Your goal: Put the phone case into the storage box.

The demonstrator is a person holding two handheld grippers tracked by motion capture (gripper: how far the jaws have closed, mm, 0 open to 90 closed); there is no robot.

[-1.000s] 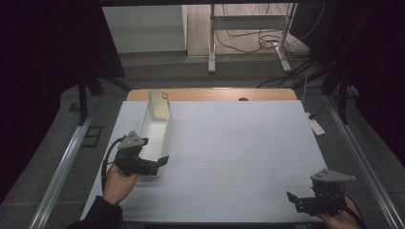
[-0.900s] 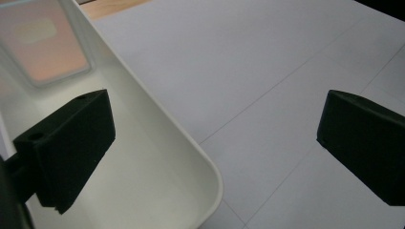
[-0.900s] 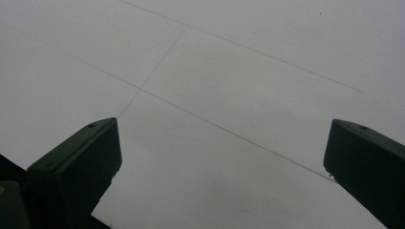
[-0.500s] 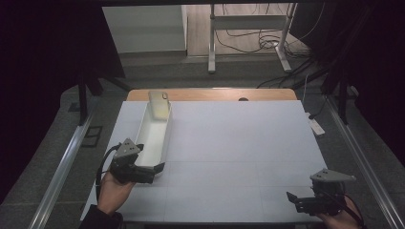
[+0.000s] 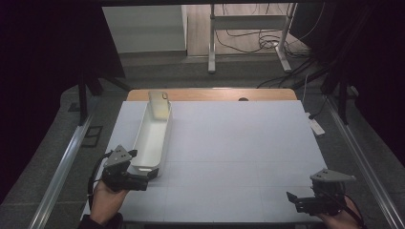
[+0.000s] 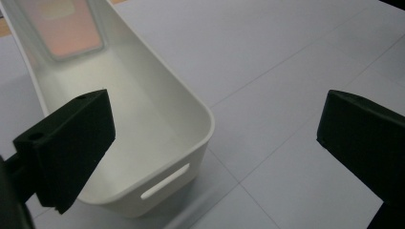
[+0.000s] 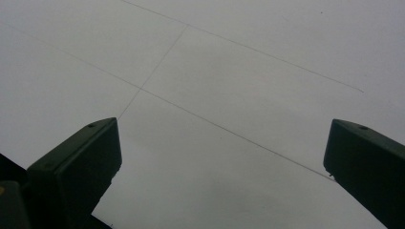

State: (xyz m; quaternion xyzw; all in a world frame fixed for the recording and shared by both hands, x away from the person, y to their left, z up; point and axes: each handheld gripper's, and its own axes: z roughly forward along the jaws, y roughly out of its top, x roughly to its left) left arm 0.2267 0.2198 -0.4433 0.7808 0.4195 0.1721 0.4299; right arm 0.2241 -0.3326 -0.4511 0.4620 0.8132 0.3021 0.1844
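Here, a long, narrow white plastic bin (image 5: 154,138) lies on the left part of a table (image 5: 239,152) covered with a white sheet, its length running away from the person. Its near end has a slot handle (seen clearly in the left gripper view). A pale, flat rectangular item (image 5: 159,103) leans upright inside the bin's far end; what it is cannot be told.

The left gripper (image 5: 145,175) sits just at the bin's near end, held in the person's left hand (image 5: 106,200), with its jaws spread wide; one jaw is over the bin's inside, the other over the bare sheet, and neither clamps the rim. The right gripper (image 5: 292,198) is well apart from the bin, at the table's near right corner, its jaws also spread wide over the bare sheet, holding nothing.
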